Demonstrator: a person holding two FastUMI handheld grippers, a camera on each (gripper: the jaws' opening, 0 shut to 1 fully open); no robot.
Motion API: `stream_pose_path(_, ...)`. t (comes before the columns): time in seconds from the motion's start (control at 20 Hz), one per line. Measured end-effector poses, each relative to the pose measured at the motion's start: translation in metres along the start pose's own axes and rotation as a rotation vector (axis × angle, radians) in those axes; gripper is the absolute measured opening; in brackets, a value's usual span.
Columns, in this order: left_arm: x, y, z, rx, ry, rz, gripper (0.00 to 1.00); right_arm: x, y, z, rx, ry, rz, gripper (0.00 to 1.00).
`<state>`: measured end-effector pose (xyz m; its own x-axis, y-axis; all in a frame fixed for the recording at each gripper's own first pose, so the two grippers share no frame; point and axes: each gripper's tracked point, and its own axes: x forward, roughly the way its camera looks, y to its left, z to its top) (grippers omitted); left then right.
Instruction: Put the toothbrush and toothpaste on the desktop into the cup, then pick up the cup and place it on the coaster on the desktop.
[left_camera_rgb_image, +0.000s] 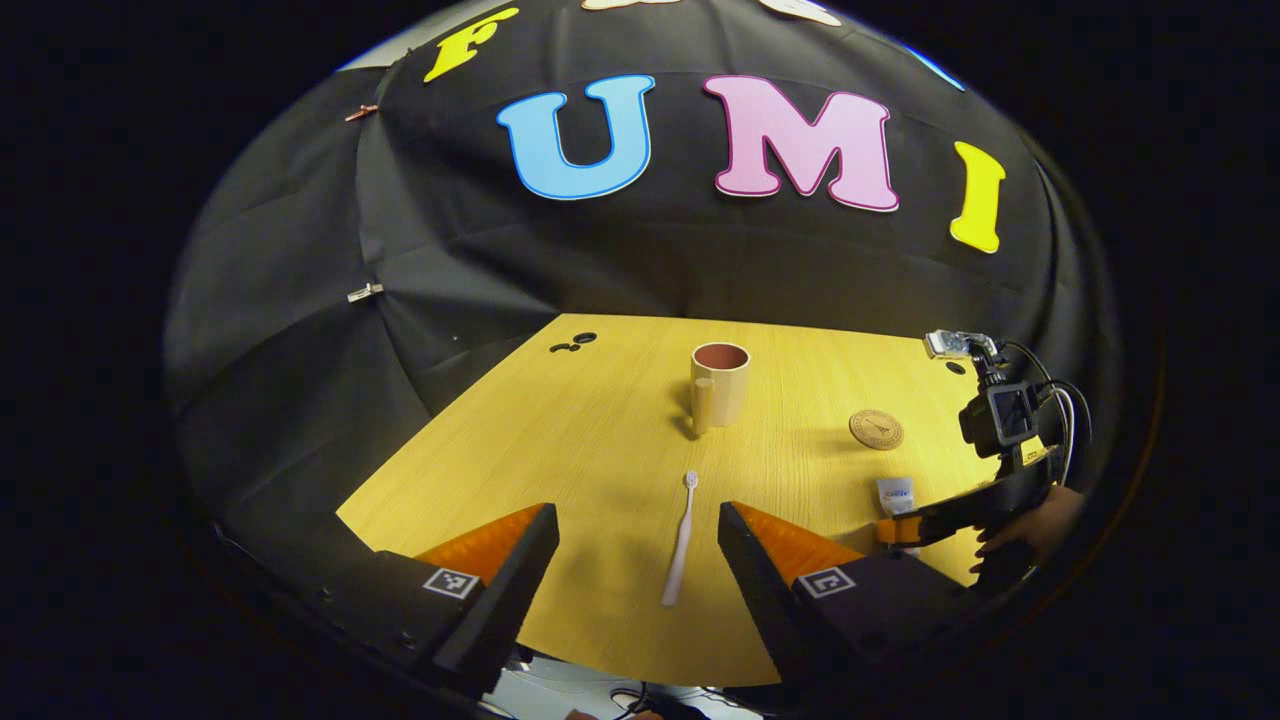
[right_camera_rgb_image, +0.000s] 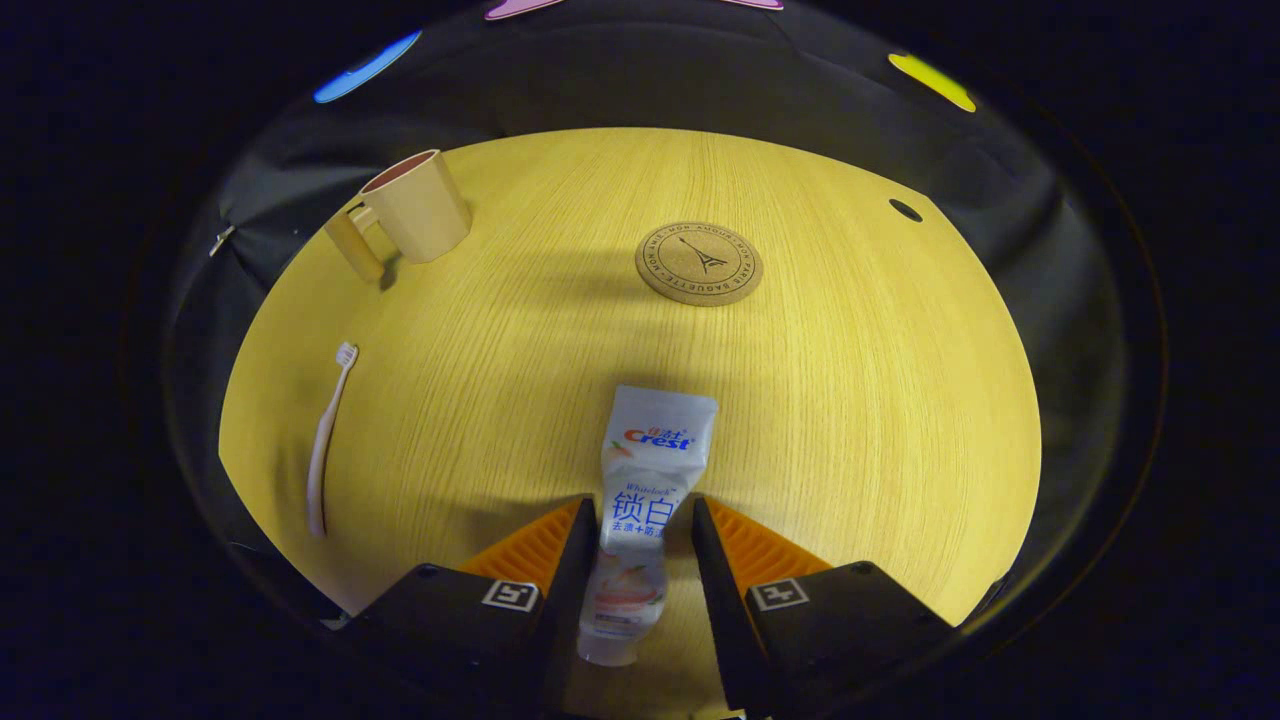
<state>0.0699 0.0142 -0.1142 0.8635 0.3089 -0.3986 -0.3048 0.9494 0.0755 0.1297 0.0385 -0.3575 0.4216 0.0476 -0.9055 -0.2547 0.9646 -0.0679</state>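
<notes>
Where the yellow wood-grain desktop (right_camera_rgb_image: 850, 420) meets the black cloth wall, the items stand as follows.

Cup (left_camera_rgb_image: 720, 383): beige mug with a reddish-brown inside, upright, handle turned toward the near side; placed toward the far middle of the desktop in the left gripper view.

Toothbrush (left_camera_rgb_image: 682, 540): pale, lying flat, head pointing to the far side toward the cup but well apart from it. It lies between the two fingers of the left gripper (left_camera_rgb_image: 636, 530), whose jaws are spread wide with neither finger touching the brush; the gripper appears to hover above it.

Coaster (right_camera_rgb_image: 699, 263): round, cork-coloured, printed with a ring and a tower emblem; lying flat to the right of the cup and far beyond the toothpaste, nothing on it.

Toothpaste (right_camera_rgb_image: 650, 480): white tube, lying on the desktop, flat crimped end to the far side, cap end near. The right gripper (right_camera_rgb_image: 640, 520) has its fingers closed in against the tube's two sides at mid-length, gripping it.

Hand (left_camera_rgb_image: 1040, 525): at the right edge of the left gripper view, holding the right gripper's body.
</notes>
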Motion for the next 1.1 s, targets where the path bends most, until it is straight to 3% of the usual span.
stream_pose_path(0.05, 0.000, 0.001, 0.002, -0.001, -0.004, -0.002, 0.99, 0.001, 0.002, -0.002, 0.000, 0.023, -0.003, 0.53)
stream_pose_path(0.15, -0.001, 0.001, 0.002, -0.010, -0.008, -0.007, 0.99, 0.001, 0.002, -0.002, 0.006, 0.047, -0.006, 0.55)
stream_pose_path(0.25, -0.001, 0.003, 0.003, -0.019, -0.012, -0.013, 0.99, -0.001, 0.000, -0.002, 0.005, 0.047, -0.004, 0.51)
stream_pose_path(0.3, 0.000, 0.004, 0.001, -0.022, -0.012, -0.015, 0.99, -0.004, 0.002, 0.000, 0.003, 0.042, -0.003, 0.39)
stream_pose_path(0.4, -0.001, 0.006, -0.001, -0.021, -0.009, -0.019, 0.99, 0.000, 0.000, -0.001, -0.001, 0.051, 0.000, 0.36)
stream_pose_path(0.5, -0.002, 0.009, -0.004, -0.016, -0.010, -0.029, 0.99, -0.001, 0.001, 0.000, 0.016, 0.064, 0.003, 0.27)
stream_pose_path(0.55, -0.001, 0.010, -0.004, -0.012, -0.010, -0.034, 0.99, 0.001, 0.000, 0.000, 0.031, 0.072, 0.010, 0.30)
stream_pose_path(0.65, 0.000, 0.013, -0.004, 0.003, -0.013, -0.042, 0.99, -0.002, -0.002, -0.001, 0.055, 0.078, 0.024, 0.27)
stream_pose_path(0.7, 0.002, 0.013, -0.005, 0.010, -0.010, -0.046, 0.99, -0.005, -0.005, 0.000, 0.072, 0.074, 0.024, 0.33)
stream_pose_path(0.8, 0.005, 0.013, -0.008, 0.011, 0.006, -0.069, 0.99, -0.013, -0.011, 0.006, 0.093, 0.049, 0.029, 0.27)
stream_pose_path(1.1, 0.029, -0.008, -0.027, 0.043, 0.117, -0.194, 0.99, -0.048, -0.023, 0.022, 0.092, -0.035, 0.043, 0.27)
